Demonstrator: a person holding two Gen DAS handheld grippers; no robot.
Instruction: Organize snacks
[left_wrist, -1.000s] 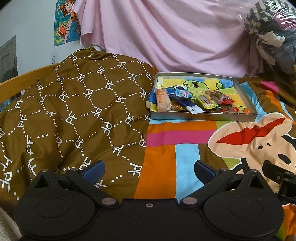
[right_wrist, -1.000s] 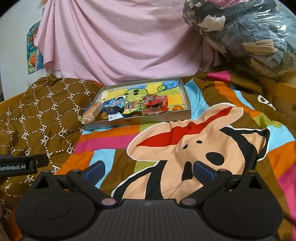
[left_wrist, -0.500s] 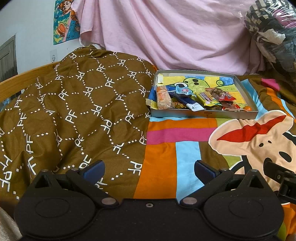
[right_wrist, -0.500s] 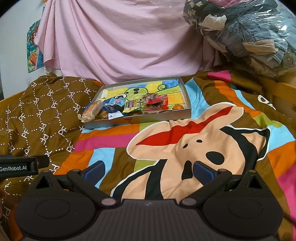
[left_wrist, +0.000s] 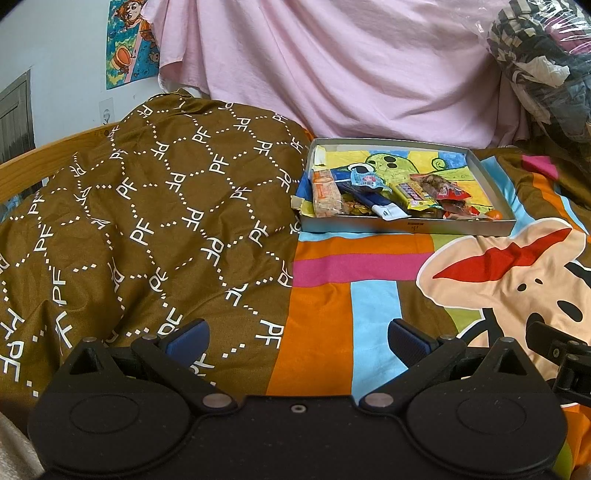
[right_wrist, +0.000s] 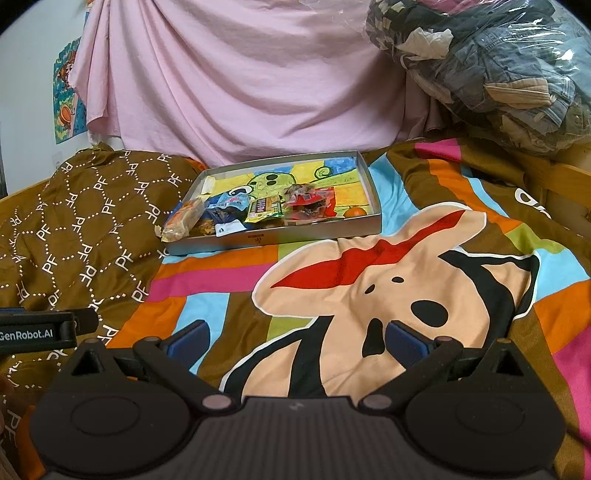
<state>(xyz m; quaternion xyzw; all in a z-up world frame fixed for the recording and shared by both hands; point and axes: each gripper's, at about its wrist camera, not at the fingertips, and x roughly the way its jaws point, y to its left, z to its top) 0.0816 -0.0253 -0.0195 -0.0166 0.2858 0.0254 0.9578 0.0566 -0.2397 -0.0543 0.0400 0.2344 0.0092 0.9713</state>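
The left gripper (left_wrist: 297, 338) hangs low over the bed with its blue-padded fingers spread wide and nothing between them; below it lie the brown patterned blanket (left_wrist: 147, 221) at nine o'clock and the striped bedspread (left_wrist: 321, 321) with a cartoon face at three o'clock. The right gripper (right_wrist: 297, 338) is likewise released, fingers apart and empty, above the cartoon face on the same bedspread (right_wrist: 369, 295). The snacks sit in a shallow grey tray (left_wrist: 406, 226) resting on the bedspread, well apart from both grippers: at about one o'clock in the left view, and at about eleven to twelve o'clock in the right view (right_wrist: 280, 238). Inside the tray, along its near wall, lie a clear packet of orange crackers (left_wrist: 325, 194) at the left end, a blue wrapper (left_wrist: 365, 181) beside it, a yellow packet (left_wrist: 413, 194) in the middle, a red wrapper (left_wrist: 450, 195) further right, and a small orange ball (left_wrist: 495, 215) in the near right corner. The cracker packet pokes over the tray's left corner. The tray's left edge touches the brown blanket. A pink sheet (left_wrist: 351, 74) hangs behind at twelve o'clock, and a clear bag of clothes (right_wrist: 498, 66) sits at two o'clock.
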